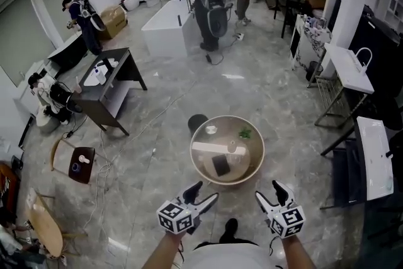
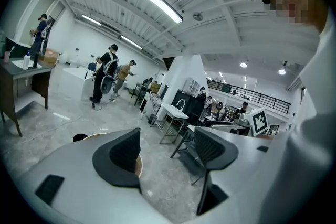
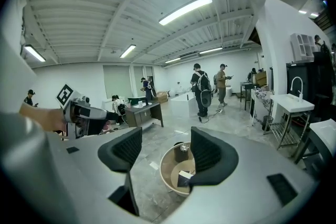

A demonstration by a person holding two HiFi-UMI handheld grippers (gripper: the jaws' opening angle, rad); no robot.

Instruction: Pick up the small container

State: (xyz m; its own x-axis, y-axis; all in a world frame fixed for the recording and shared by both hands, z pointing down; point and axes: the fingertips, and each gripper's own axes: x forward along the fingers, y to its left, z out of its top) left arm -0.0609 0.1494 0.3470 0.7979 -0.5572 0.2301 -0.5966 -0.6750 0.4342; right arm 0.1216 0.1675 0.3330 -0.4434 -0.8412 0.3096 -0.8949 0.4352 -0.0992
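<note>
A round wooden table (image 1: 257,164) stands on the floor ahead of me. On it are a small whitish container (image 1: 211,130), a small clear jar (image 1: 232,146), a green sprig (image 1: 245,133), a pale strip (image 1: 208,148) and a black flat item (image 1: 221,165). My left gripper (image 1: 203,193) hangs short of the table's near edge, open and empty. My right gripper (image 1: 269,193) is beside it, also open and empty. In the right gripper view the table (image 3: 167,178) shows between the jaws of the gripper (image 3: 165,149), with the container (image 3: 182,147) at its far side. The left gripper (image 2: 168,149) looks past the table's rim (image 2: 138,165).
A black stool (image 1: 197,123) stands just behind the table. A dark desk (image 1: 113,82) is at the left, a white tub (image 1: 165,25) further back with people (image 1: 208,0) near it. White sinks on racks (image 1: 349,69) line the right. Cables lie on the marble floor (image 1: 164,113).
</note>
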